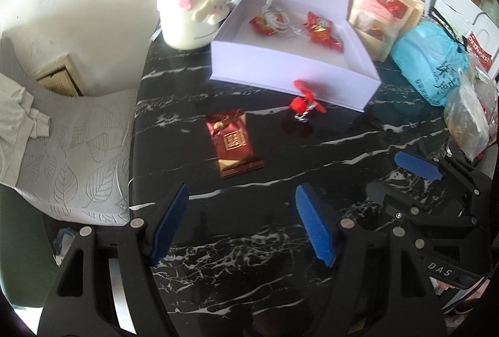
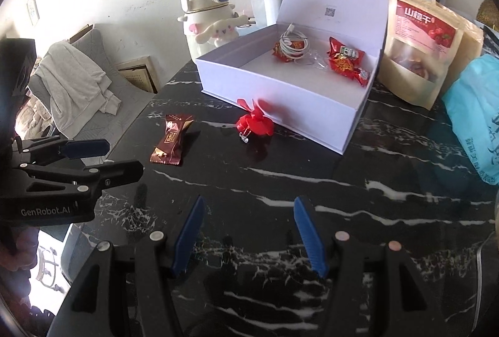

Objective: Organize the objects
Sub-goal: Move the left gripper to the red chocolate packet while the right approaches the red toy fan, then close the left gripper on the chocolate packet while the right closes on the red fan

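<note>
A dark red snack packet (image 1: 234, 143) (image 2: 171, 139) lies flat on the black marble table (image 1: 249, 228) (image 2: 312, 181). A small red ornament (image 1: 302, 102) (image 2: 254, 122) rests against the front wall of the open white box (image 1: 290, 69) (image 2: 280, 87). Inside the box lie red candy packets (image 1: 321, 31) (image 2: 346, 64) and a coiled white cable (image 1: 274, 14) (image 2: 293, 45). My left gripper (image 1: 241, 221) (image 2: 103, 156) hovers open just short of the packet, nothing between its blue pads. My right gripper (image 2: 249, 232) (image 1: 402, 175) is open too, nearer than the ornament.
A white kettle-shaped bottle with a plush toy (image 1: 190, 6) (image 2: 209, 22) stands left of the box. Snack pouches (image 1: 377, 12) (image 2: 421, 47) and a blue plastic bag (image 1: 433, 62) (image 2: 477, 118) crowd the right side. A grey chair with cloth (image 1: 71, 143) (image 2: 81, 87) sits past the table's left edge.
</note>
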The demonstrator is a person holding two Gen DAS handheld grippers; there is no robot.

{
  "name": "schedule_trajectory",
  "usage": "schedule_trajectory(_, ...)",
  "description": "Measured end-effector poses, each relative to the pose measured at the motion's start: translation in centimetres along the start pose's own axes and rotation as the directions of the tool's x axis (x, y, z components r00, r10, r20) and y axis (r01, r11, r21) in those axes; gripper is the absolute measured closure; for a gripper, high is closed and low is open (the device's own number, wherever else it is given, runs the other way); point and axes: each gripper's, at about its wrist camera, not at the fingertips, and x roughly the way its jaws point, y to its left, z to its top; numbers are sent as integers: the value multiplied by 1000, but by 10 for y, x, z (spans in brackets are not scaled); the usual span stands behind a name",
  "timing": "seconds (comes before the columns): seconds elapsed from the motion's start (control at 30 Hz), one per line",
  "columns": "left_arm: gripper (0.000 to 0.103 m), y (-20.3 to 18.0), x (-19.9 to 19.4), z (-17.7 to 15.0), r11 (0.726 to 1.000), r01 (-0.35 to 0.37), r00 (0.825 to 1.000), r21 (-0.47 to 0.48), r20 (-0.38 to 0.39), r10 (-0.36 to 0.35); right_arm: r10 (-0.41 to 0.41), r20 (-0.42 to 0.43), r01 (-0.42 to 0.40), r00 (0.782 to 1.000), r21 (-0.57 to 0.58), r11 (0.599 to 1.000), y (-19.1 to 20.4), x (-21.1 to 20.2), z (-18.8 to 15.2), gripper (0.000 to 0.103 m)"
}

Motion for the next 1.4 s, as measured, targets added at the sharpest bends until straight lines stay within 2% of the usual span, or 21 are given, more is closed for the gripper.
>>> schedule_trajectory(0.47,33,8,45,17,1000,4,998,-27,-68,-5,45,11,-44,999,-53,998,-2,41,39,42)
schedule_trajectory(0.77,33,13,62,28,999,-43,995,9,-95,44,52,-17,-53,998,-73,996,-2,66,57,42)
schedule_trajectory(1.03,33,21,75,31,1000,-19,995,-10,-101,18,38,-29,-40,999,-80,996,-1,80,69,43)
schedule_trajectory(1.13,34,21,77,33,1000,-22,995,-1,-93,22,46,-38,-49,998,-78,996,-1,85,70,53)
schedule_trajectory(1.2,35,21,78,35,1000,-21,996,9,-87,22,43,-49,-46,998,-72,996,-1,87,70,67)
schedule_trajectory(1.37,39,19,80,37,998,-32,997,48,-71,36,39,-42,-42,998,-72,997,-2,83,68,74)
schedule_trajectory(1.4,40,18,80,37,998,-33,997,57,-66,37,36,-42,-39,998,-79,996,-1,82,67,85)
